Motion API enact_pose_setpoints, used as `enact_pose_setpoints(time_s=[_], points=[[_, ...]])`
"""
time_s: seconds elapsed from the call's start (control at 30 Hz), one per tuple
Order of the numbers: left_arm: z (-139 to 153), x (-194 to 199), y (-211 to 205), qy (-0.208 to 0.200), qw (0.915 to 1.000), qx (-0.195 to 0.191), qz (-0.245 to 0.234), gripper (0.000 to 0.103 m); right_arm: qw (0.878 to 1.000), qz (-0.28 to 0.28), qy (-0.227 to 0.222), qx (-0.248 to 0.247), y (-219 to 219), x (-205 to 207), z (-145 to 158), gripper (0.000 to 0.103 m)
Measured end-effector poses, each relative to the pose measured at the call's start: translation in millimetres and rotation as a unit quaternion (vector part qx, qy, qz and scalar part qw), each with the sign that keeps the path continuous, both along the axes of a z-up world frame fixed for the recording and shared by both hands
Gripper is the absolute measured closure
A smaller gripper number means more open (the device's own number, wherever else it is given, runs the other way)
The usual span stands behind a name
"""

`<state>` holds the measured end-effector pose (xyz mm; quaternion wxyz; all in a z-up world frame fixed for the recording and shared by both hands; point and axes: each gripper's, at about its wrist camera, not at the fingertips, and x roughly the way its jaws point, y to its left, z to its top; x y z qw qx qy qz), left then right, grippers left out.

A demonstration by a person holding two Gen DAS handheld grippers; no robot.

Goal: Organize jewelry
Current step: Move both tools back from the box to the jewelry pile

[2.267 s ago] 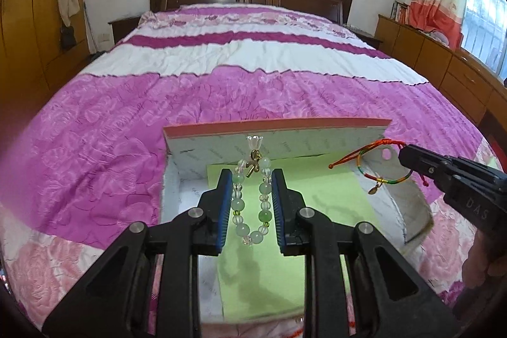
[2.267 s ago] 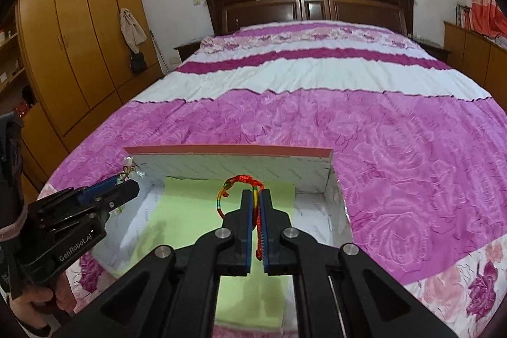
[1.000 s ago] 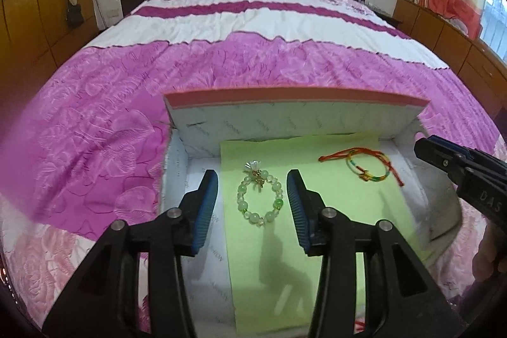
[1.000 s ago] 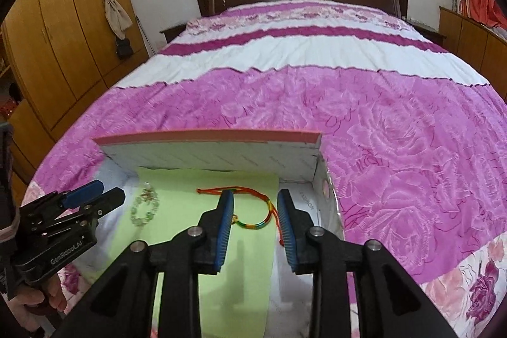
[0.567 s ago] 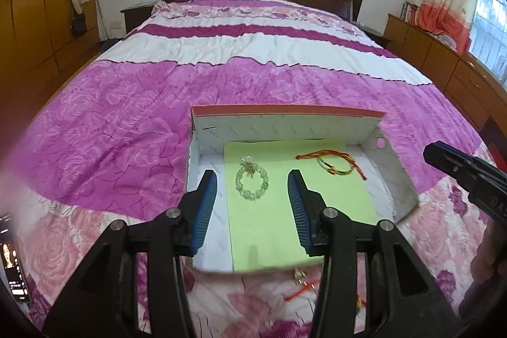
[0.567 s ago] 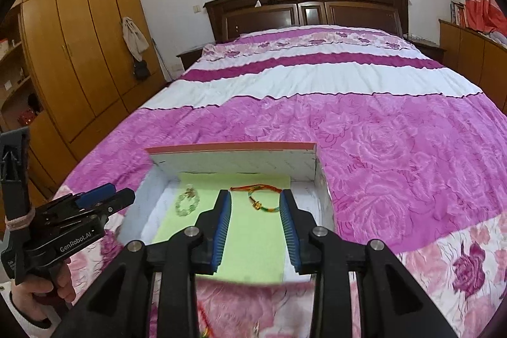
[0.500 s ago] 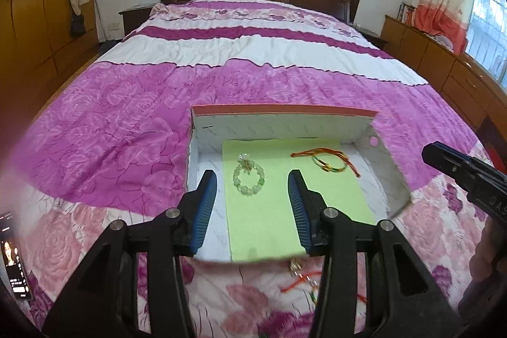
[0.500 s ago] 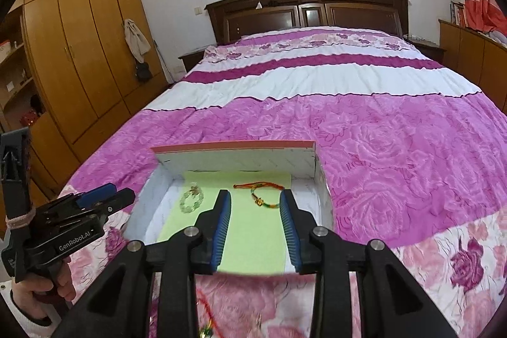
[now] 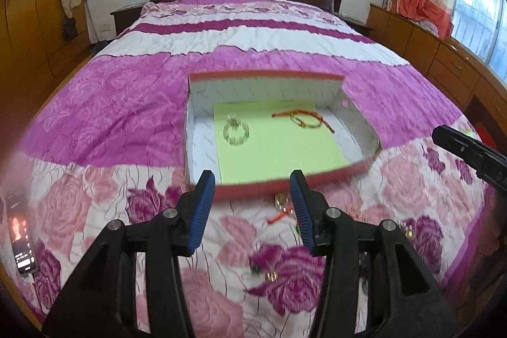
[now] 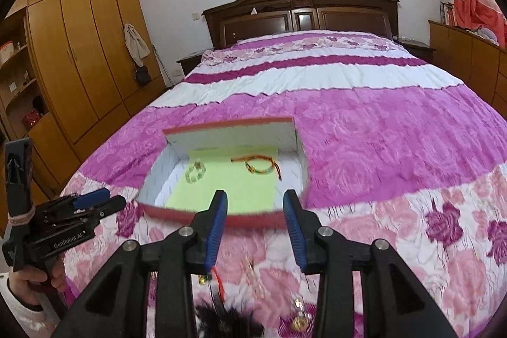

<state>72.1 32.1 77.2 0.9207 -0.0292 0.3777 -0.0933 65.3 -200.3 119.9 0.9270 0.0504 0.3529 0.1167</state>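
The left gripper (image 9: 252, 184) is pointing steeply downward, its jaws standing apart with nothing between them. The right gripper (image 10: 255, 204) is tilting down likewise, its jaws opening, empty. A hand (image 10: 23, 284) is gripping the left handle.

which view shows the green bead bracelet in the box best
The left wrist view: the green bead bracelet lies nearer and larger there, its ring of beads fairly distinct on the green sheet. In the right wrist view it is smaller, paler and blurred.
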Motion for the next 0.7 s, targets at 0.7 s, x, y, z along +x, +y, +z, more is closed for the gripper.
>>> enact_pose_setpoints(time_s=[0.7], points=[[-54.7,-35.5,-12.0,0.091,0.995,-0.021,-0.038,0.062,0.994,-0.027,0.103,-0.025,-27.4,-46.6,-73.2,0.063]])
